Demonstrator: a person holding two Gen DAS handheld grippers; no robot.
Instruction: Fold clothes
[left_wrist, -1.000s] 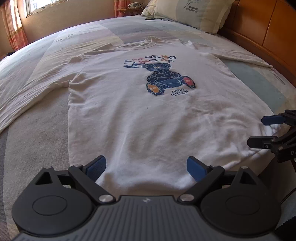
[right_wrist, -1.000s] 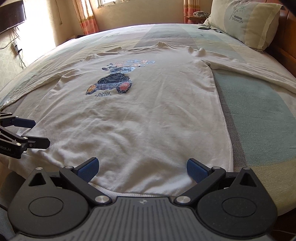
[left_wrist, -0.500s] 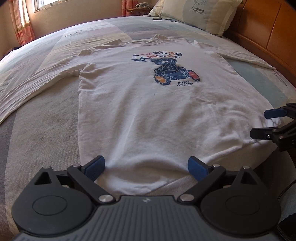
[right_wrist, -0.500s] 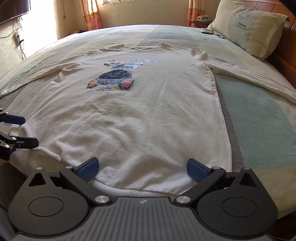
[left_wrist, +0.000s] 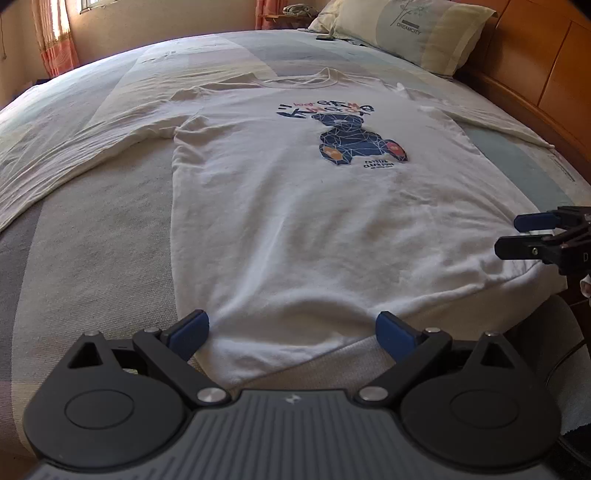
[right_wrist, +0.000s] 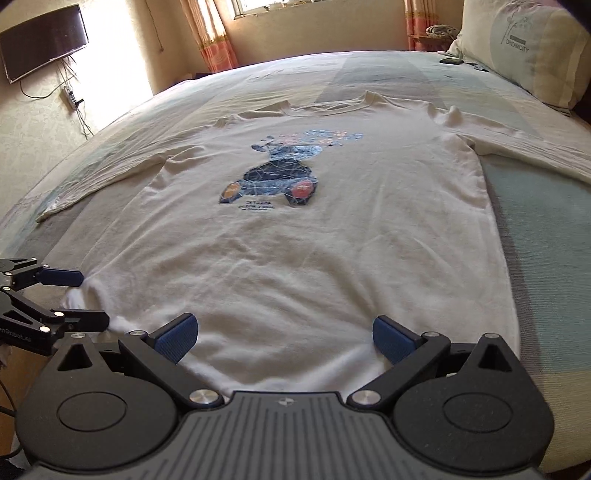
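A white long-sleeved shirt (left_wrist: 306, 221) lies spread face up on the bed (left_wrist: 92, 258), its hem at the near edge and its collar toward the far side, both sleeves stretched out to the sides. A blue bear print (left_wrist: 354, 142) with lettering sits on the chest. The left gripper (left_wrist: 291, 330) hangs just over the hem near the shirt's left corner, its jaws spread wide with the blue pads (left_wrist: 190, 330) on either side of the cloth and nothing between them pinched. The right gripper (right_wrist: 282, 332) sits likewise at the hem toward the other corner, jaws wide apart, pads (right_wrist: 391, 338) resting at the cloth's edge without clamping it. Each gripper shows at the margin of the other's view, level with the hem. A pillow (left_wrist: 413, 29) printed with "DREAMCITY" lies at the right side of the bed by a wooden headboard (left_wrist: 546, 74). A television (right_wrist: 44, 40) hangs on the wall to the left, and curtains (right_wrist: 214, 33) frame a window beyond.
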